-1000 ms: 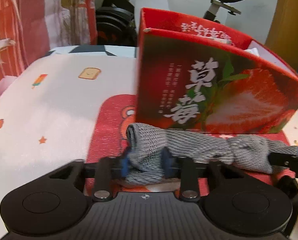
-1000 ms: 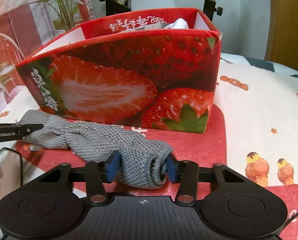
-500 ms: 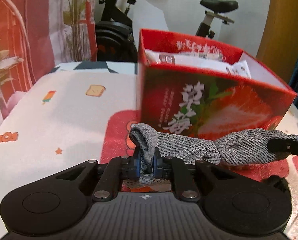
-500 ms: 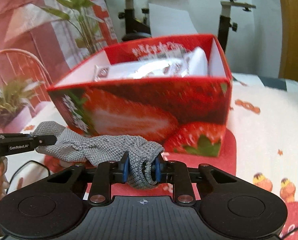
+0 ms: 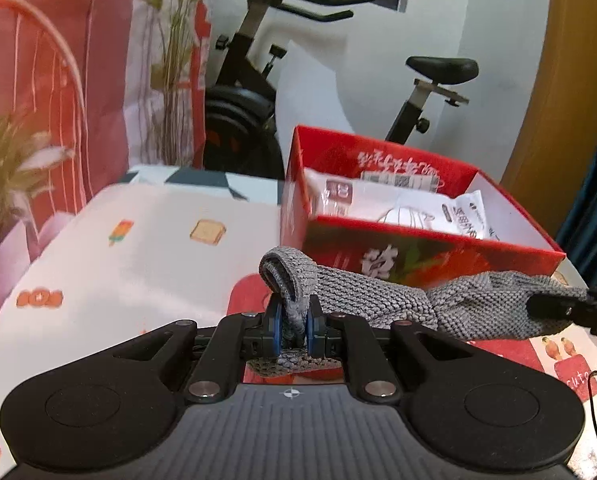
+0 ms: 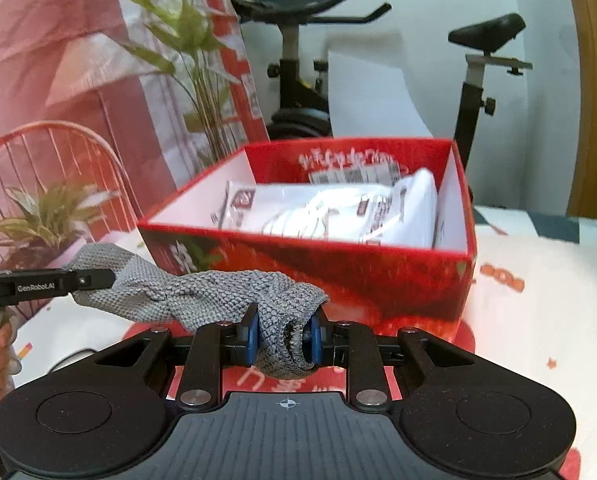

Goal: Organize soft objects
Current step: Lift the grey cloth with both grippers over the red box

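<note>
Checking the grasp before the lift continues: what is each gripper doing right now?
Left gripper: shut on one end of the grey knitted cloth.
Right gripper: shut on the cloth's other end.

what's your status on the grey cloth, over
Left gripper and right gripper both shut on grey knit cloth, one end each. Red strawberry box just ahead, white packets inside. Nothing blocking.
</note>
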`<state>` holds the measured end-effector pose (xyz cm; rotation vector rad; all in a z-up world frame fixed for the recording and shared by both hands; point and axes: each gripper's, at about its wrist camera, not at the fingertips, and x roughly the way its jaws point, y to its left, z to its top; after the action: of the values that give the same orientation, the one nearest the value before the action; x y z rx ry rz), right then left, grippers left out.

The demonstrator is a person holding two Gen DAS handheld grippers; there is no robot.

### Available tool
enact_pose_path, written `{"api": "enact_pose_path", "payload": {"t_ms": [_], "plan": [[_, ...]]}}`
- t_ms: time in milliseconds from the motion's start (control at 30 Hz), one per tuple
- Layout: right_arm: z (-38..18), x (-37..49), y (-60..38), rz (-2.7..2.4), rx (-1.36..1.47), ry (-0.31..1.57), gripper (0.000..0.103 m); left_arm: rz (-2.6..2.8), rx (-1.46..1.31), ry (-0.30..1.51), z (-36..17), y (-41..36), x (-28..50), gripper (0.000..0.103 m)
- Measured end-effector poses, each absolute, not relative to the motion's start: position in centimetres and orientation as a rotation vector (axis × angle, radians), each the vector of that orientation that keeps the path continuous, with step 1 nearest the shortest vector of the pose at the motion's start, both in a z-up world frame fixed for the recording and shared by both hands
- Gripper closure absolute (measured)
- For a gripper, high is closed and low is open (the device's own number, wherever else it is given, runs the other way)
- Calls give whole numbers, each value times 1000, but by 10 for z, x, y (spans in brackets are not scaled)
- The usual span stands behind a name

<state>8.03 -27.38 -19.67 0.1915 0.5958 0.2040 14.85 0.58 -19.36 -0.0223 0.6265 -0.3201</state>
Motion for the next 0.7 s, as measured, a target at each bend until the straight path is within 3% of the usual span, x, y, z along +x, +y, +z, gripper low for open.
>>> {"api": "enact_pose_path", "payload": {"t_ms": [700], "plan": [[-143,101,-288,206,200,470,81,-368,-35,480,-145,0,162,91]]}}
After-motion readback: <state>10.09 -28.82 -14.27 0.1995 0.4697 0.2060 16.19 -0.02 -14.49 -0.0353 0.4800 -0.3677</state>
